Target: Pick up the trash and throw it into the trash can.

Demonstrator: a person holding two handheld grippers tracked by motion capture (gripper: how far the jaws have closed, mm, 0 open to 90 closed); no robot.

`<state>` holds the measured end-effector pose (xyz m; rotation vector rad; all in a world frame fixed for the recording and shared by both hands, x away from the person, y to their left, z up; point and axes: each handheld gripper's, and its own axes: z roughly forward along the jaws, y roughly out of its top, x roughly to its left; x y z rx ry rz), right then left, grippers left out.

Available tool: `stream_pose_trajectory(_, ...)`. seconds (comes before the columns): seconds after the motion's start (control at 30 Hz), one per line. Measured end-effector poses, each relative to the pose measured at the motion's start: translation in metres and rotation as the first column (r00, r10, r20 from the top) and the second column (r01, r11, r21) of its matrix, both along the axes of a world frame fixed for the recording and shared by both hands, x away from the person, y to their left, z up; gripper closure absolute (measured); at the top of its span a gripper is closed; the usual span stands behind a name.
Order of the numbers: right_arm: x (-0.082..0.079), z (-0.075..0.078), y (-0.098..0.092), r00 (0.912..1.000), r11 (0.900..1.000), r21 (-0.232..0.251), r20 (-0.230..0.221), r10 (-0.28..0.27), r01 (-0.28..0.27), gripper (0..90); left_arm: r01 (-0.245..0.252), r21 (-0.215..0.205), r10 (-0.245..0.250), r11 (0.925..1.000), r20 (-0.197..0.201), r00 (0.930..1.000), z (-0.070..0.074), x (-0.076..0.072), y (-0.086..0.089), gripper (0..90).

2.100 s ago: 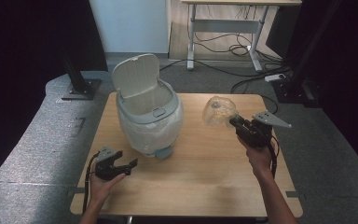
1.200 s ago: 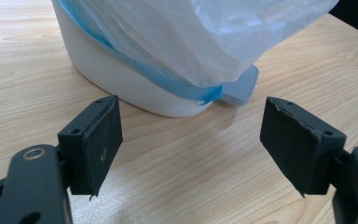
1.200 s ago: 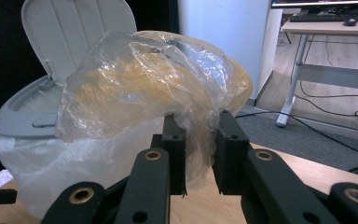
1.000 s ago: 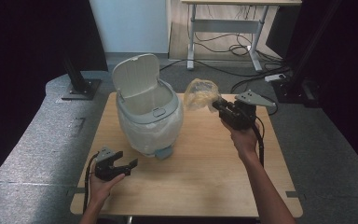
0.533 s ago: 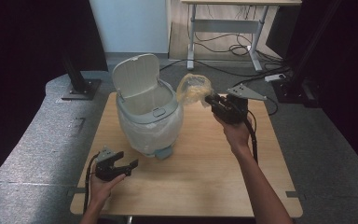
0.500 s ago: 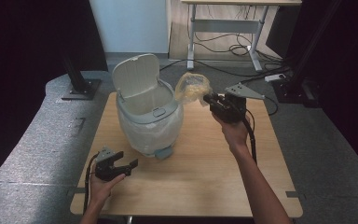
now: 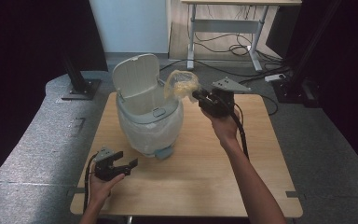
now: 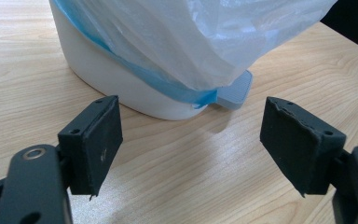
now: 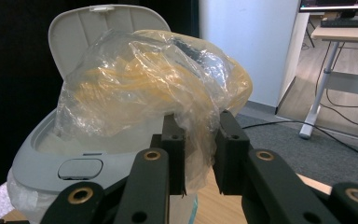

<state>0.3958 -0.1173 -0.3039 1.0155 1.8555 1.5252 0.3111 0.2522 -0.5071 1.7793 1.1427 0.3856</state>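
A: Right gripper (image 7: 199, 95) — pinching the clear crumpled plastic bag of yellowish stuff (image 7: 182, 84) between narrow jaws, holding it up over the rim of the open white-and-grey pedal bin with white liner (image 7: 149, 119).

B: Left gripper (image 7: 121, 164) — resting on the pale wooden desk (image 7: 205, 186), jaws gaping wide, gripping nothing, facing the bin's grey pedal (image 8: 235, 91).

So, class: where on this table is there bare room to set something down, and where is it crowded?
Bare wood lies on the table between the bin and the near edge, and right of the right forearm. It is crowded at the bin's rim, where the right gripper holds the plastic bag, and around the left gripper.
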Motion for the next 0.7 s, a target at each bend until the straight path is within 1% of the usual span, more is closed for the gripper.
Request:
stream_pose_trajectory(0.17, 0.002, 0.003, 0.006, 0.9999, 1.000, -0.006, -0.002, 0.011, -0.011, 76.6, -0.001, -0.003, 0.001, 1.0000, -0.001, 1.0000, 0.000, 0.000, 0.001, 20.6)
stream_pose_trajectory(0.27, 0.004, 0.004, 0.010, 0.9998, 1.000, 0.000, -0.007, 0.019, -0.019, 76.6, 0.002, -0.004, -0.002, 1.0000, -0.006, 1.0000, -0.001, 0.000, 0.000, 20.6)
stream_pose_trajectory(0.37, 0.007, 0.005, 0.017, 0.9996, 1.000, -0.008, -0.005, 0.028, -0.028, 76.5, 0.006, 0.001, -0.006, 1.0000, -0.004, 1.0000, 0.000, 0.000, -0.001, 20.6)
stream_pose_trajectory(0.7, 0.012, 0.009, 0.026, 0.9991, 0.999, -0.010, -0.004, 0.043, -0.043, 76.6, 0.006, 0.003, -0.006, 1.0000, -0.004, 1.0000, 0.000, 0.000, -0.001, 20.6)
